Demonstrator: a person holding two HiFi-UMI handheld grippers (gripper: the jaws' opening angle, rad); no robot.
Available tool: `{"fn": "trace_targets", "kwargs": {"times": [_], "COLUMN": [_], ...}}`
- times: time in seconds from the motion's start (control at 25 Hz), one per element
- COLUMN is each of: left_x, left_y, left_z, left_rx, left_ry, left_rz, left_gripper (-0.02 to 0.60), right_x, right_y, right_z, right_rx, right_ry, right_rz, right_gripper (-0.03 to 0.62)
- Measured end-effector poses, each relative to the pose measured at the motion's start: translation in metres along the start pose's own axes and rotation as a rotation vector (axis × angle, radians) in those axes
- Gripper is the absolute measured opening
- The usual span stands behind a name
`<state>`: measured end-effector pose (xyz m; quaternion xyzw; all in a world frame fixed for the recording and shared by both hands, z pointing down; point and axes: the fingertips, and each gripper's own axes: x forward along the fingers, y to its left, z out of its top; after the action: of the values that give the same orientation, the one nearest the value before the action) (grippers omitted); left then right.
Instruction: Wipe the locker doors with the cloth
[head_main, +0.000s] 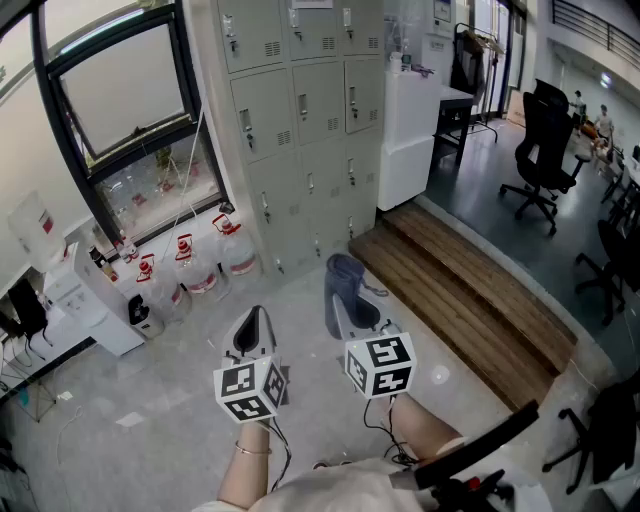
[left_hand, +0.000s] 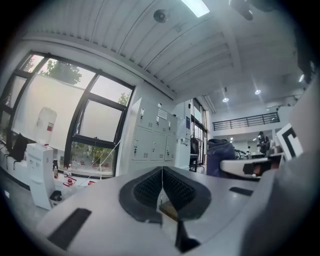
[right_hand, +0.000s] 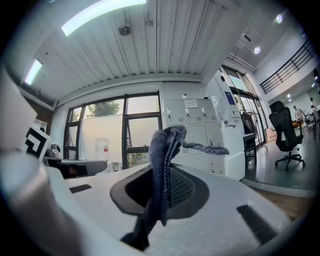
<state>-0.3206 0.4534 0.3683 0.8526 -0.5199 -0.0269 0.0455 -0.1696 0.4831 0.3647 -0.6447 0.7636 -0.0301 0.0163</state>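
Note:
A wall of grey locker doors (head_main: 300, 110) stands ahead of me, some way off; it also shows as lockers (left_hand: 152, 142) in the left gripper view and lockers (right_hand: 192, 132) in the right one. My right gripper (head_main: 345, 300) is shut on a blue-grey cloth (head_main: 343, 285), which sticks up from between its jaws, cloth (right_hand: 162, 170). My left gripper (head_main: 253, 325) is shut with nothing in it, its ribbed pads (left_hand: 150, 187) meeting along a thin line. Both grippers point toward the lockers and touch none of them.
Water jugs (head_main: 185, 265) line the floor under the window (head_main: 130, 100), left of the lockers. A water dispenser (head_main: 80, 300) stands further left. A wooden step (head_main: 470, 300) runs along the right, with a white cabinet (head_main: 410, 130) and office chairs (head_main: 545, 150) beyond.

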Motion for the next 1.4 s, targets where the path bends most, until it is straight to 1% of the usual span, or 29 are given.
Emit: {"fn": "trace_targets", "kwargs": {"times": [0.32, 0.48, 0.68, 0.84, 1.04, 1.2, 1.4], "left_x": [-0.001, -0.001, 0.001, 0.003, 0.004, 0.009, 0.022], "left_y": [0.018, 0.025, 0.035, 0.050, 0.067, 0.083, 0.086], "left_z": [-0.005, -0.005, -0.005, -0.002, 0.002, 0.005, -0.004], "left_rx": [-0.022, -0.025, -0.029, -0.023, -0.001, -0.019, -0.016], "left_ry": [0.002, 0.001, -0.001, 0.006, -0.006, -0.010, 0.003], "left_rz": [0.014, 0.013, 0.004, -0.002, -0.019, -0.015, -0.027], "left_gripper": [0.009, 0.009, 0.009, 0.009, 0.009, 0.009, 0.009], "right_x": [0.008, 0.015, 0.022, 0.035, 0.048, 0.059, 0.073], "right_y": [0.012, 0.020, 0.030, 0.039, 0.047, 0.058, 0.056], "right_z": [-0.008, -0.011, -0.013, -0.014, -0.015, -0.017, -0.025], "right_rx": [-0.004, 0.021, -0.004, 0.005, 0.015, 0.005, 0.012], "right_ry": [0.012, 0.021, 0.028, 0.031, 0.021, 0.029, 0.039], "right_rz": [0.008, 0.029, 0.012, 0.001, -0.024, -0.020, -0.025], "right_gripper": [0.044, 0.047, 0.048, 0.048, 0.048, 0.048, 0.048]}}
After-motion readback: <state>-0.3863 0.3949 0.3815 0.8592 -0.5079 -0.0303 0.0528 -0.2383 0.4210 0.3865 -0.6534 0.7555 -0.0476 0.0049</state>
